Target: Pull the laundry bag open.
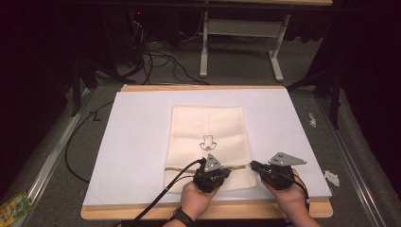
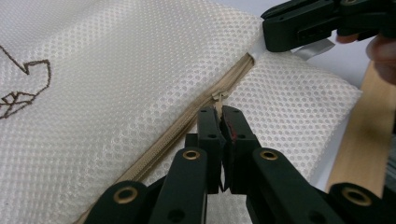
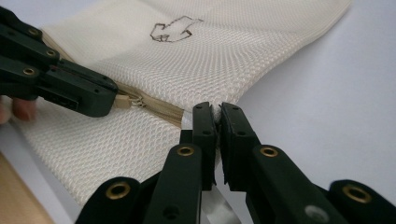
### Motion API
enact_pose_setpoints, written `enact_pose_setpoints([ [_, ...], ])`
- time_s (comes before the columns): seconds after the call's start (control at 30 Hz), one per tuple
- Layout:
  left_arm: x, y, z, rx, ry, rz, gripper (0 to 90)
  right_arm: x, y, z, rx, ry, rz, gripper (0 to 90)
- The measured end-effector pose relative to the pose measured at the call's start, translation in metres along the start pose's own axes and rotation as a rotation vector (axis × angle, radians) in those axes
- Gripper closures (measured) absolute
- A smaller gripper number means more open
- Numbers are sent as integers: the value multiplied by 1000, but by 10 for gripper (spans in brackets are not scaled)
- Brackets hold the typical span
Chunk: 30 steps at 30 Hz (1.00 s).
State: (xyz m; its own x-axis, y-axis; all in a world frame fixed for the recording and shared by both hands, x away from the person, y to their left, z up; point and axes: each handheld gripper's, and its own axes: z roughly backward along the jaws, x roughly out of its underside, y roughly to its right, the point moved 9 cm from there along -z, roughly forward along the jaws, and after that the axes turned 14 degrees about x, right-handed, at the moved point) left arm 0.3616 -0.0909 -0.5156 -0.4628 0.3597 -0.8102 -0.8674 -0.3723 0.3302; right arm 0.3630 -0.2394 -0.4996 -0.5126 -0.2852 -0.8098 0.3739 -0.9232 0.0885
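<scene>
Wooden-edged surface (image 1: 142, 88) under a white sheet (image 1: 137, 142), lit against dark surroundings. Cream mesh bag (image 1: 208, 137), flat at centre of the sheet, embroidered brown outline motif (image 1: 207, 142) mid-panel, tan zipper (image 2: 187, 123) across the near end. Left hand-held gripper (image 2: 221, 111), grey three-cornered plate on top, over the bag's near edge; jaws clenched on the zipper pull (image 2: 218, 96). Right hand-held gripper (image 3: 218, 108), at the bag's near right corner; jaws pinched on the white tab (image 3: 215, 108) at the zipper's end. Black cables on the floor beyond.
</scene>
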Motion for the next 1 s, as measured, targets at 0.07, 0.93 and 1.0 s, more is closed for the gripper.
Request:
enact_pose_setpoints([
  [0.07, 1, -1, 4, -6, -5, -4, 876, 0, 5, 1, -1, 2, -22, 865],
  [0.93, 5, -18, 38, -53, 44, 47, 900, -4, 30, 15, 20, 50, -96, 867],
  [1.0, 1, -12, 30, -28, 38, 42, 900, -5, 25, 16, 7, 56, -85, 866],
])
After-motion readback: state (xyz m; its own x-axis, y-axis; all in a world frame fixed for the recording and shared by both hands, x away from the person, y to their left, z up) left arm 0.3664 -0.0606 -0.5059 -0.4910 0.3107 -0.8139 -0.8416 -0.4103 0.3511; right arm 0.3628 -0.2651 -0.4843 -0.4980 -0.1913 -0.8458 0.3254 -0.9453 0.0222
